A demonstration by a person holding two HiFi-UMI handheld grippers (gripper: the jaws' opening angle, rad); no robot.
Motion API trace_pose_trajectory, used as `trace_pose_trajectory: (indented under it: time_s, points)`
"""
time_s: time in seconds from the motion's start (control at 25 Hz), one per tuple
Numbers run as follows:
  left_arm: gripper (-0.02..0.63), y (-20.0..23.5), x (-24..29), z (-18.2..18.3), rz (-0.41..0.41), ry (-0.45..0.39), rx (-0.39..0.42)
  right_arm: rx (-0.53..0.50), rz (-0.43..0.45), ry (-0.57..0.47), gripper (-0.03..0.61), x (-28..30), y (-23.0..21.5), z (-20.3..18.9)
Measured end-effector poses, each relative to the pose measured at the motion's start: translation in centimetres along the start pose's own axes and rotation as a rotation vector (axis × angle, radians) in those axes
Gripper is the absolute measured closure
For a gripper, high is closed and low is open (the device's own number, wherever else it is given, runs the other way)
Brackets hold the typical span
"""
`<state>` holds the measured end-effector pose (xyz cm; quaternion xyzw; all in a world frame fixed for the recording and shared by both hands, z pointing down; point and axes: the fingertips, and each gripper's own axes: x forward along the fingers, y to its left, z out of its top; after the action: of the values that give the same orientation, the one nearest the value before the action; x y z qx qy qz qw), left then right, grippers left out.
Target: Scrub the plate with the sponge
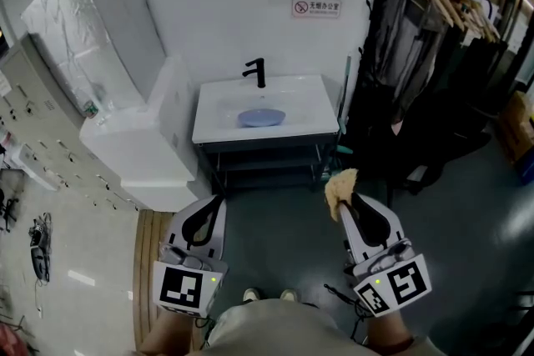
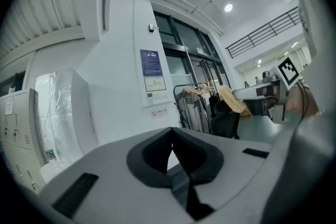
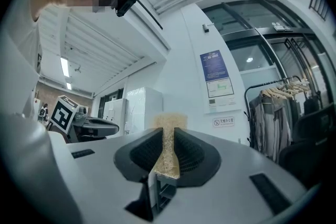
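Yellow sponge (image 1: 341,189) clamped in your right claw (image 1: 345,210); left claw (image 1: 216,203) closed, empty. Scrubbing looks unstarted: plate (image 1: 261,117) lies in sink (image 1: 310,116), well apart.

open floor (image 1: 275,213) between me and the sink (image 1: 215,129), so going straight ahead is clear. a white boxy unit (image 1: 138,158) sits right beside the sink's left edge and a clothes rack (image 1: 434,54) crowds the right. the black faucet (image 1: 257,72) stands at the back rim. the plate (image 1: 261,117) in the bowl is open from above and from the front.
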<state>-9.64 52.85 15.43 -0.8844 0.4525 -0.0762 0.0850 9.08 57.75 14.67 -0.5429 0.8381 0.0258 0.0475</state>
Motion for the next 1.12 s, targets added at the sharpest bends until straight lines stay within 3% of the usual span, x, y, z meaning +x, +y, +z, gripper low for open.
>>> trace_pose_trajectory:
  time_s: [0.64, 1.12]
  points:
    - [0.607, -1.6, 2.2, -1.4, 0.049, -0.009, 0.009, -0.001, 0.037, 0.006, 0.503, 0.3, -3.4, -2.8]
    - [0.607, 4.9, 10.0, -4.2, 0.043, 0.014, -0.003, 0.015, 0.031, 0.056, 0.503, 10.0, -6.5, -6.7]
